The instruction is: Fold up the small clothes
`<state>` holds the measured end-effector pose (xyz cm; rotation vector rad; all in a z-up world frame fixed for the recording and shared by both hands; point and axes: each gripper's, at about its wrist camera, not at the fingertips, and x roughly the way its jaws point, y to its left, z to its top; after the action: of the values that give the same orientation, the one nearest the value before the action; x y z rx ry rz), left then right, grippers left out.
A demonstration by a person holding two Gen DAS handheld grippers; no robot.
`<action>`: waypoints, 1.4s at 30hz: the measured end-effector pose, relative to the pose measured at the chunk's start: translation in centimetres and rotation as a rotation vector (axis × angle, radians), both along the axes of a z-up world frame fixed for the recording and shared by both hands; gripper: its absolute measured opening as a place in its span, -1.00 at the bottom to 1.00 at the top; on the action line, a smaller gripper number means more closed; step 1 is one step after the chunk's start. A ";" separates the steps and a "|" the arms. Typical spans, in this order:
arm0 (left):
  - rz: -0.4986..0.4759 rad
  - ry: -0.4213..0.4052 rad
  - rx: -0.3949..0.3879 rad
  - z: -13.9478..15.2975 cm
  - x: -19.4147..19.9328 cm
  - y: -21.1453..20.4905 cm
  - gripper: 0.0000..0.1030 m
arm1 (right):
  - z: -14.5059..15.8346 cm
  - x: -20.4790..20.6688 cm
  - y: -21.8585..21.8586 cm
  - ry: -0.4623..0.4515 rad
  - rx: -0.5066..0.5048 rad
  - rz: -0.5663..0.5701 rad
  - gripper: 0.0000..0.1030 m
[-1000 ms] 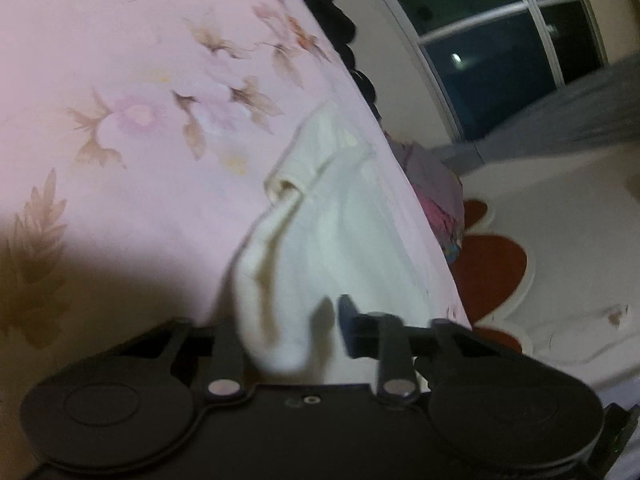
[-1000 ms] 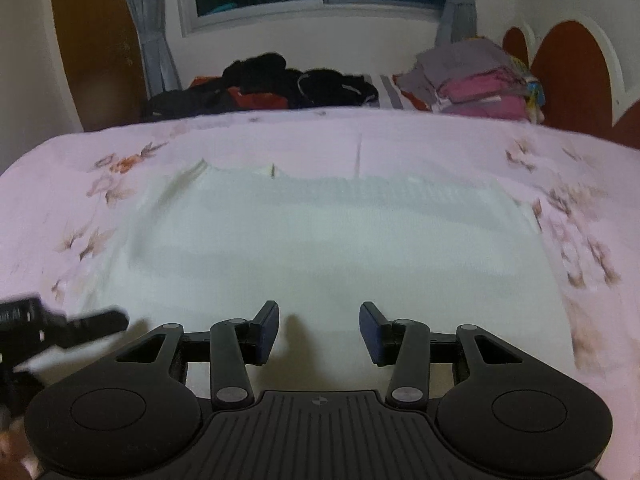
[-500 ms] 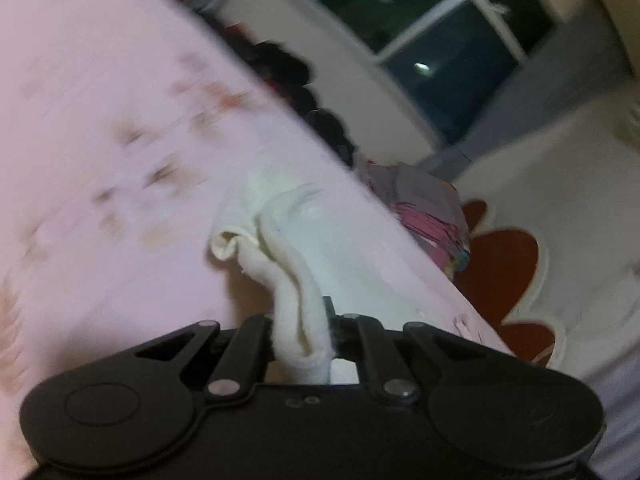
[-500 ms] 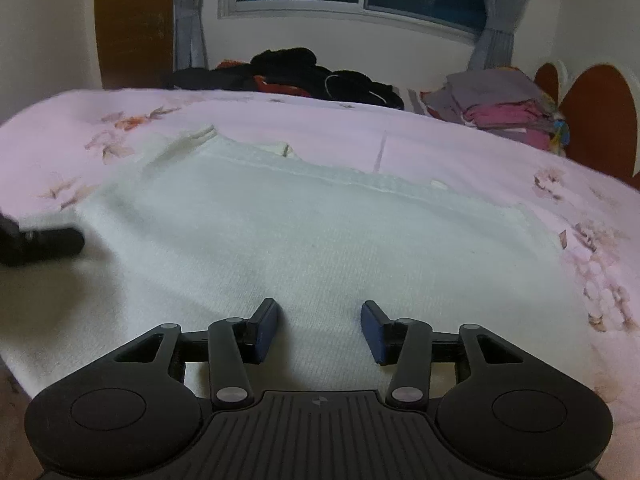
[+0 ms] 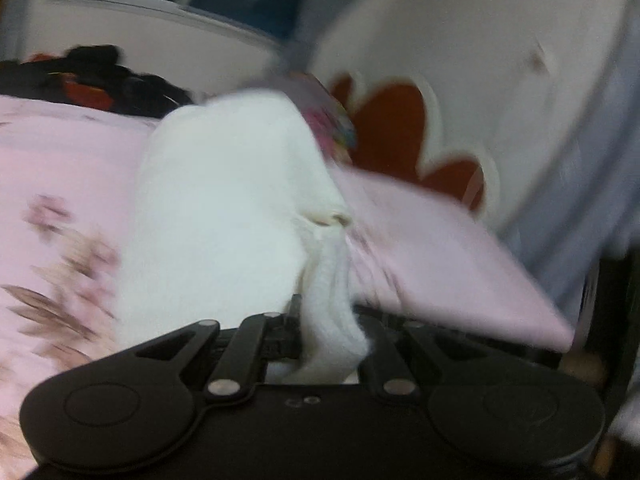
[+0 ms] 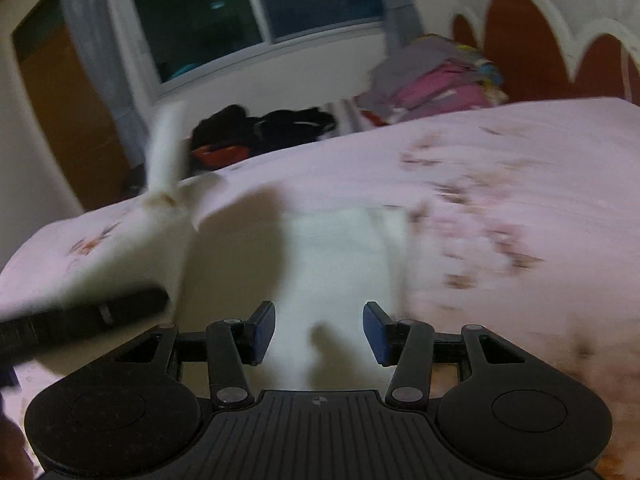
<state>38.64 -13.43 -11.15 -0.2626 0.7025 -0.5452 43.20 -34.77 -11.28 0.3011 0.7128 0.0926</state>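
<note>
A small white garment [image 5: 224, 216] lies on the pink flowered bedsheet [image 5: 48, 160]. My left gripper [image 5: 332, 332] is shut on a bunched edge of it and holds that side lifted off the bed. In the right wrist view the garment [image 6: 336, 248] is partly raised at the left, where the left gripper [image 6: 80, 316] shows as a dark blurred bar. My right gripper [image 6: 319, 330] is open and empty, low over the near edge of the garment. Both views are motion-blurred.
A pile of dark clothes [image 6: 264, 128] and a stack of folded clothes [image 6: 436, 80] lie at the far side of the bed. A red and white headboard [image 6: 560, 40] stands to the right. A window [image 6: 256, 4] is behind.
My left gripper closed on the garment's edge and lifted it, swinging toward the right. My right gripper stayed open while its view shifted and tilted.
</note>
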 end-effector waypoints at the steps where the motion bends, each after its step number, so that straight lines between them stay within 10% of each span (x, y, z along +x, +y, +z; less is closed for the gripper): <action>1: -0.018 0.018 0.037 -0.8 -0.4 -1.0 -0.85 | 0.0 -0.3 -1.0 0.003 0.013 -0.013 -0.06; 12: -0.190 0.072 0.064 -0.4 -4.0 -2.0 0.22 | -0.9 0.1 -1.3 0.089 0.214 0.093 -0.06; 23: 0.117 0.074 0.092 0.5 -1.1 6.9 0.23 | -2.9 3.0 -0.5 0.114 0.262 0.076 -0.09; 26: 0.157 0.060 0.115 0.8 -0.2 7.6 0.23 | -2.8 3.8 -0.2 0.118 0.245 0.099 -0.64; 34: 0.139 0.072 0.077 0.2 1.9 5.6 0.23 | -0.1 4.1 -0.7 0.083 0.028 0.179 -0.70; 42: 0.104 0.184 0.134 -3.1 2.7 3.9 0.20 | -1.1 2.9 -2.6 0.150 0.104 0.101 -0.57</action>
<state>41.34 -9.51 -14.26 -0.2239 0.8950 -0.3756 46.07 -37.34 -12.39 0.3747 0.8735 0.2050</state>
